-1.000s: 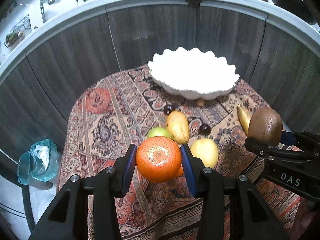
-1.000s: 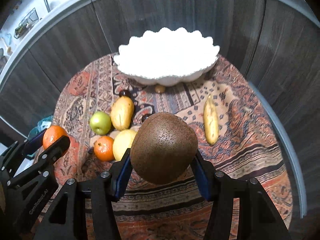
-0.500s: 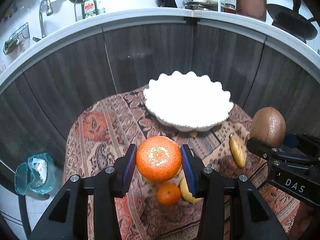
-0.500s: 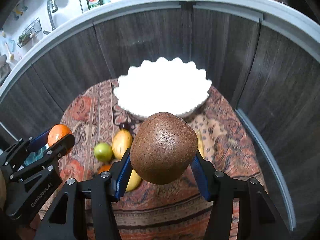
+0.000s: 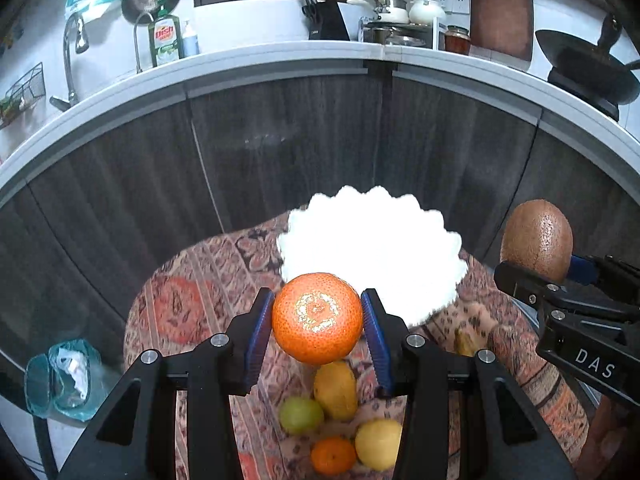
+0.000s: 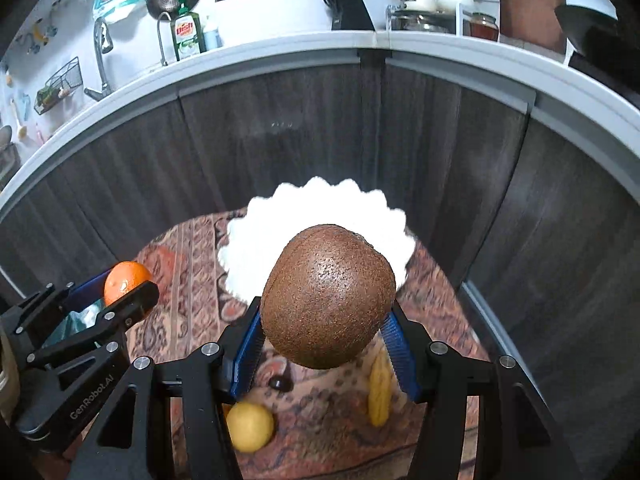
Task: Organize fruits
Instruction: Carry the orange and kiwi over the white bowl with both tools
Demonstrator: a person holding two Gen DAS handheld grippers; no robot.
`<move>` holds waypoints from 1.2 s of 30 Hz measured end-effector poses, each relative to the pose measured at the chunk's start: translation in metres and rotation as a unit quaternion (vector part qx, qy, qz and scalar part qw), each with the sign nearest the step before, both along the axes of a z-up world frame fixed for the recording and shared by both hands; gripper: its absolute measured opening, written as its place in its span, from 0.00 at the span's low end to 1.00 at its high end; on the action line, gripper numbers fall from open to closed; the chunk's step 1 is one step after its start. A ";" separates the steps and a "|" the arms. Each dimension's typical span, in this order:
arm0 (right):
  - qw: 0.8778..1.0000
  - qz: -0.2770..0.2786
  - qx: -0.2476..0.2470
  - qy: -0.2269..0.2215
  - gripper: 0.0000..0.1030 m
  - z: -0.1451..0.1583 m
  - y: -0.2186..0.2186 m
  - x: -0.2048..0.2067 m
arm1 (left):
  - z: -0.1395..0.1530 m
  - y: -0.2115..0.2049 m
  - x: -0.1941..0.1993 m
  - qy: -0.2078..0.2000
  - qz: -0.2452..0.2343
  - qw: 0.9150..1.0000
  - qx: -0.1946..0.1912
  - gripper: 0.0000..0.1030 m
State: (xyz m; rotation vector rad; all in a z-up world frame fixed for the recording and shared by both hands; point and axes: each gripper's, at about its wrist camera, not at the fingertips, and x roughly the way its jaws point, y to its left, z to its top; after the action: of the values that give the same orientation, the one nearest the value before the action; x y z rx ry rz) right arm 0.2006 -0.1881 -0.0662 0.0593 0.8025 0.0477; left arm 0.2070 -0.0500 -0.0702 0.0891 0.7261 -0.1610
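- Left wrist view: your left gripper [image 5: 317,320] is clamped on an orange [image 5: 317,317], blue pads against both its sides, held in the air. The white bowl [image 5: 400,240] sits just beyond it at 12 o'clock to 1 o'clock. At 3 o'clock your right gripper [image 5: 536,264] carries a kiwi [image 5: 536,240].
- Judging by this, you are mid-carry: both fruits lifted, neither in the bowl yet. Next, bring each over the bowl's middle, lower it, and only then part the jaws, one hand at a time so they don't crowd.
- Beneath, at 6 o'clock, a mango [image 5: 336,390], a green apple [image 5: 301,415], a lemon [image 5: 378,444] and a small orange [image 5: 333,456] wait on the patterned cloth [image 5: 192,304].
- Right wrist view: the right gripper [image 6: 326,320] grips the kiwi [image 6: 327,296], the bowl [image 6: 272,220] behind it at 12 o'clock. A banana [image 6: 379,392] lies at 5 o'clock.
- Behind the table stand dark cabinet doors [image 6: 280,120] under a white counter with a tap [image 6: 102,60] at 10 o'clock.
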 end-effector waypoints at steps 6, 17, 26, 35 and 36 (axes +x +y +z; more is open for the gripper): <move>1.000 -0.002 -0.009 -0.009 0.56 0.005 -0.004 0.028 | 0.009 0.000 0.033 -0.007 -0.009 1.000 -0.012 0.42; 1.000 -0.004 -0.027 0.000 0.56 -0.011 -0.011 0.073 | -0.014 -0.007 0.082 0.007 -0.021 1.000 -0.014 0.43; 0.999 -0.006 -0.030 0.036 0.56 -0.055 -0.014 0.102 | -0.057 -0.013 0.112 0.045 -0.012 0.999 -0.021 0.43; 0.997 -0.007 -0.039 0.069 0.56 -0.096 -0.019 0.122 | -0.094 -0.018 0.134 0.066 -0.009 0.998 -0.018 0.43; 0.997 -0.006 -0.040 0.071 0.56 -0.099 -0.020 0.124 | -0.096 -0.019 0.136 0.067 -0.009 0.998 -0.017 0.43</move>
State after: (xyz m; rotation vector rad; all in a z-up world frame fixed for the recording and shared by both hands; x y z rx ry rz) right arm 0.3242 -0.2079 -0.1650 -0.0072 0.9451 -0.0006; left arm 0.3425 -0.0687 -0.1666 0.0538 0.8561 -0.1984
